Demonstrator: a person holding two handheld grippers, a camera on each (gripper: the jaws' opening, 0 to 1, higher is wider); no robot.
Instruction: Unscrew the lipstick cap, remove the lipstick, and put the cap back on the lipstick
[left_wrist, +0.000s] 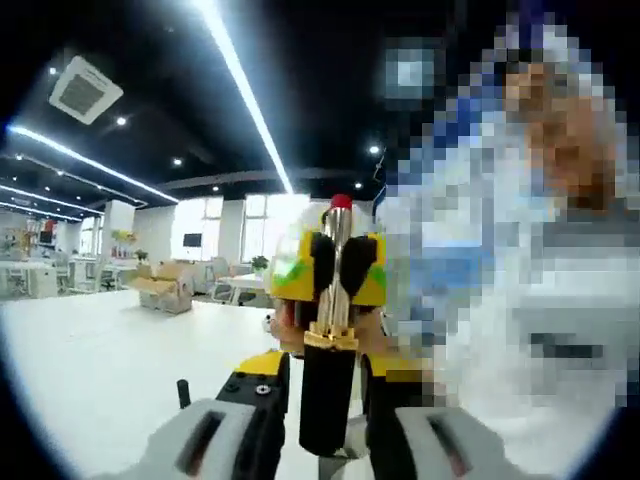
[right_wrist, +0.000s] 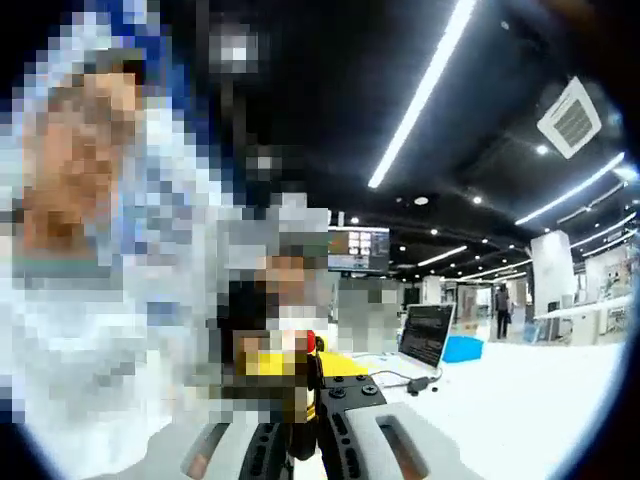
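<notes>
The lipstick stands upright in the left gripper view: a black base tube (left_wrist: 328, 400), a gold band (left_wrist: 332, 338), a silver inner tube, and a red tip (left_wrist: 341, 203) showing on top. My left gripper (left_wrist: 328, 375) is shut on the black base. My right gripper (left_wrist: 338, 265), with yellow and black fingers, comes in from the far side and closes around the silver tube just below the red tip. In the right gripper view my right gripper (right_wrist: 300, 405) is shut on a thin dark piece, with the red tip (right_wrist: 311, 342) and the yellow left gripper (right_wrist: 265, 362) just beyond.
A white table (left_wrist: 100, 360) spreads below, with cardboard boxes (left_wrist: 165, 287) far back. An open laptop (right_wrist: 425, 335), a cable and a blue box (right_wrist: 462, 348) lie on the table to the right. The person holding the grippers is close behind them.
</notes>
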